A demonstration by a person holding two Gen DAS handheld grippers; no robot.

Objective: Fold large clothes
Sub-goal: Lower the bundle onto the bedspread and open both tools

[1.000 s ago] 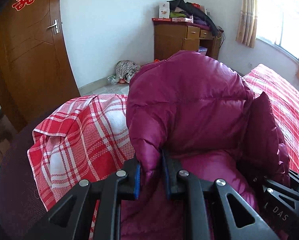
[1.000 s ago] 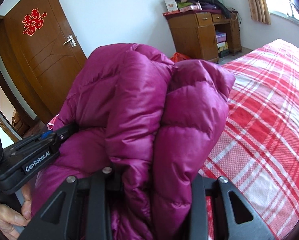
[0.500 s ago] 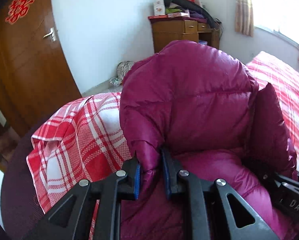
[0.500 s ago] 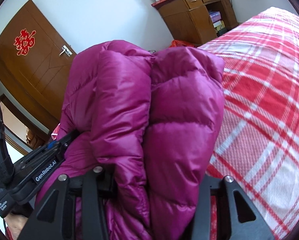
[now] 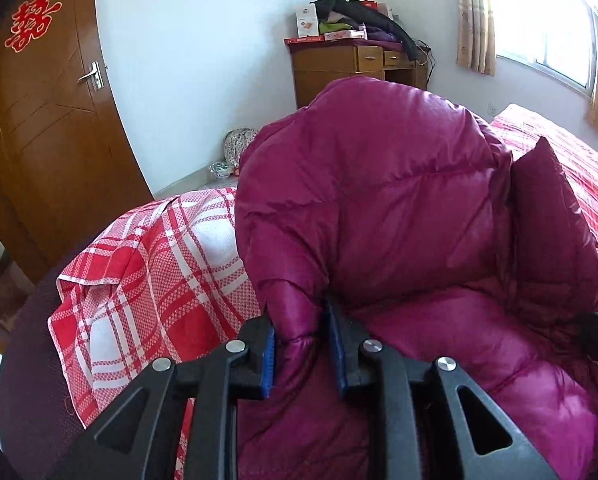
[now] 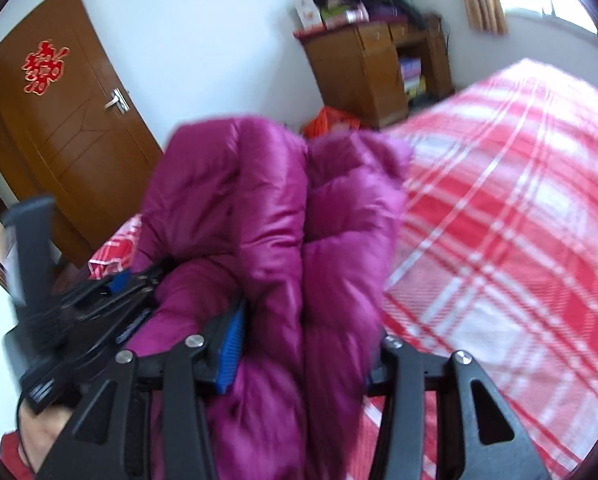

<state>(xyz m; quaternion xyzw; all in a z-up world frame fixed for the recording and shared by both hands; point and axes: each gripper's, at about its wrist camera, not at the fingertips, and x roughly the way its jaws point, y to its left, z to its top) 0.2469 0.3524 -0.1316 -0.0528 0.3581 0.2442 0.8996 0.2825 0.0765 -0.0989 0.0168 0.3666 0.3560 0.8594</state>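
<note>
2 views, left wrist first: the left gripper (image 5: 302,350) pinches a fold of the glossy magenta quilted down jacket (image 5: 399,208), jaws opening; the jacket is bunched on the red-and-white plaid bedsheet (image 5: 147,280) at 9 o'clock. In the right wrist view, the right gripper (image 6: 303,350) brackets a thick doubled bundle, jaws opening. The folding looks nearly done; releasing and tidying remain.
</note>
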